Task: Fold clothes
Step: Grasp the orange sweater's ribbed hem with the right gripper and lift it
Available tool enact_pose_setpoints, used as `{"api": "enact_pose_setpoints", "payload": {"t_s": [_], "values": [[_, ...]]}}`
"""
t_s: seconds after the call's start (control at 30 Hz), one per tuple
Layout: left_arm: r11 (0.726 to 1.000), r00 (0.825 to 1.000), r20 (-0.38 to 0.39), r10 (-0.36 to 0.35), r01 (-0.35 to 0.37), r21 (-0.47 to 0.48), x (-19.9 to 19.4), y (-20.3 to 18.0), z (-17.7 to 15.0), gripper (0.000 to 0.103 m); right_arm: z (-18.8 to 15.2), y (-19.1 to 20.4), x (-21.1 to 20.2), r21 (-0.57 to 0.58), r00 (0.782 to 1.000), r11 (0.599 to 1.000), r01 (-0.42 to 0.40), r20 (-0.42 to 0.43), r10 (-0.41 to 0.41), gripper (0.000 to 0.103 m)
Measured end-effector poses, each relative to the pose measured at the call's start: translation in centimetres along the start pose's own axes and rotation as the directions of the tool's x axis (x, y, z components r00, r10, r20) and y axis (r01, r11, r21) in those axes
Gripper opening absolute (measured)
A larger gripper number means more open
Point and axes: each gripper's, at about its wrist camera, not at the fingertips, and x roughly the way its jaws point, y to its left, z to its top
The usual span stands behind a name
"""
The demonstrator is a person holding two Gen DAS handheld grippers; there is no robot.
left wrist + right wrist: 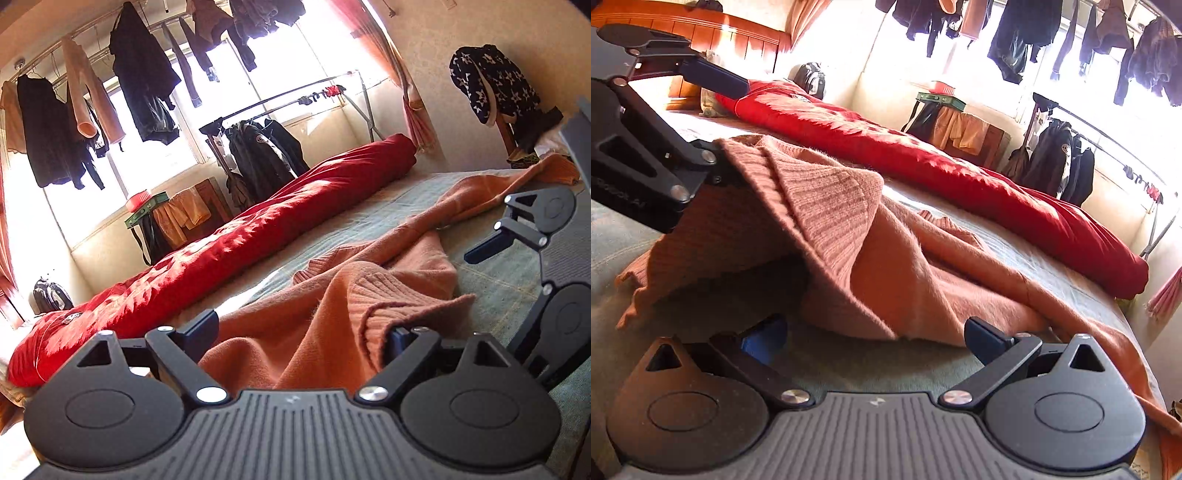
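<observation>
An orange knitted sweater [325, 295] lies crumpled on a grey-green bed sheet [369, 206]. My left gripper [299, 336] is open wide, and the sweater's ribbed hem drapes over its right finger. In the right wrist view the hem [820, 199] is lifted like a tent on the lower finger of the left gripper [727, 125], whose upper finger is bare. My right gripper [875, 336] is open just in front of the raised hem, low over the sheet [701, 325], with nothing between its fingers. One of its fingers [487, 248] shows at the right of the left wrist view.
A long rolled red duvet [258, 236] runs along the bed's far side. Behind it stand a rack of dark jackets [258, 147], hanging laundry [140, 74] at a bright window and a backpack [51, 295]. A starred garment [491, 81] hangs at the right, and a wooden headboard [731, 37] lies beyond the left gripper.
</observation>
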Motion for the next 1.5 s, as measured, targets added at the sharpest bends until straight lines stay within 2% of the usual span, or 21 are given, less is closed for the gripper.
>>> {"api": "enact_pose_setpoints", "payload": {"t_s": [0.17, 0.27, 0.33, 0.43, 0.5, 0.53, 0.57, 0.6, 0.7, 0.77, 0.83, 0.93, 1.07, 1.2, 1.23, 1.3, 1.33, 1.4, 1.47, 1.5], "values": [[0.999, 0.999, -0.014, -0.039, 0.039, 0.0, 0.2, 0.2, -0.8, 0.088, 0.8, 1.1, 3.7, -0.02, 1.0, 0.999, 0.029, -0.005, -0.029, 0.103], [1.0, 0.999, -0.024, -0.025, 0.025, 0.015, 0.7, -0.1, -1.5, 0.088, 0.7, 1.2, 3.8, -0.022, 0.996, 0.995, 0.093, 0.004, -0.093, 0.103], [1.0, 1.0, -0.023, -0.018, 0.019, 0.016, 0.7, -0.1, -1.6, 0.088, 0.7, 1.1, 3.1, -0.018, 0.986, 0.986, 0.165, 0.007, -0.165, 0.103], [1.0, 1.0, -0.013, -0.028, 0.028, 0.007, 0.3, 0.0, -1.5, 0.088, 1.1, 1.3, 0.2, -0.035, 0.938, 0.939, 0.343, 0.073, -0.34, 0.103], [0.999, 0.999, -0.006, -0.043, 0.043, 0.002, 0.1, -0.1, -1.5, 0.088, 1.2, 1.3, -1.8, -0.017, 0.9, 0.907, 0.42, 0.135, -0.415, 0.103], [0.998, 0.998, -0.01, -0.055, 0.055, 0.006, 0.1, -0.3, -1.5, 0.088, 1.2, 1.4, -2.5, -0.011, 0.889, 0.899, 0.437, 0.158, -0.43, 0.103], [0.998, 0.998, -0.014, -0.066, 0.066, 0.01, 0.2, -0.6, -1.5, 0.088, 1.1, 1.6, -2.7, -0.028, 0.893, 0.903, 0.428, 0.166, -0.418, 0.103], [0.997, 0.997, -0.018, -0.077, 0.077, 0.014, 0.3, -0.8, -1.6, 0.088, 0.9, 1.7, -2.2, -0.06, 0.907, 0.912, 0.406, 0.15, -0.394, 0.103], [0.995, 0.994, -0.058, -0.098, 0.099, 0.022, 1.2, -1.2, -2.0, 0.088, -0.1, 2.0, 0.9, -0.14, 0.951, 0.941, 0.309, 0.04, -0.306, 0.103], [0.994, 0.99, -0.089, -0.113, 0.114, 0.0, 1.9, -1.1, -2.4, 0.088, -0.4, 2.0, 2.3, -0.149, 0.962, 0.95, 0.273, 0.018, -0.274, 0.103], [0.991, 0.982, -0.138, -0.132, 0.131, -0.015, 2.6, -1.0, -2.9, 0.088, -0.5, 2.1, 3.2, -0.155, 0.961, 0.948, 0.277, 0.019, -0.277, 0.103], [0.983, 0.965, -0.187, -0.182, 0.179, -0.036, 3.1, -1.0, -3.4, 0.088, -0.2, 2.3, 2.4, -0.151, 0.94, 0.928, 0.342, 0.062, -0.336, 0.103], [0.975, 0.961, -0.17, -0.219, 0.21, -0.071, 3.2, -1.5, -3.5, 0.088, 0.2, 2.6, 0.5, -0.132, 0.896, 0.888, 0.44, 0.133, -0.424, 0.103], [0.962, 0.95, -0.155, -0.272, 0.268, -0.045, 2.9, -3.4, -3.2, 0.088, 0.5, 2.4, -1.9, -0.13, 0.847, 0.843, 0.522, 0.2, -0.493, 0.103], [0.958, 0.947, -0.148, -0.286, 0.284, -0.036, 2.7, -3.8, -3.2, 0.088, 0.7, 2.2, -2.5, -0.128, 0.838, 0.836, 0.534, 0.211, -0.503, 0.103], [0.952, 0.944, -0.129, -0.304, 0.304, -0.016, 2.0, -4.9, -2.9, 0.088, 1.2, 2.0, -3.5, -0.127, 0.839, 0.837, 0.532, 0.211, -0.502, 0.103], [0.954, 0.948, -0.109, -0.299, 0.301, 0.003, 1.6, -5.5, -2.8, 0.088, 1.5, 2.0, -3.9, -0.124, 0.842, 0.84, 0.528, 0.21, -0.498, 0.103], [0.968, 0.968, -0.078, -0.239, 0.243, 0.054, 0.9, -6.4, -2.7, 0.088, 1.9, 2.2, -5.2, -0.116, 0.843, 0.846, 0.52, 0.226, -0.487, 0.103], [0.984, 0.991, -0.051, -0.128, 0.133, 0.119, 0.3, -6.8, -2.9, 0.087, 2.3, 2.4, -6.6, -0.108, 0.844, 0.852, 0.513, 0.247, -0.477, 0.103], [0.986, 0.997, -0.036, -0.073, 0.078, 0.148, 0.0, -6.9, -3.0, 0.079, 2.5, 2.4, -7.3, -0.107, 0.843, 0.852, 0.512, 0.256, -0.474, 0.103]]}}
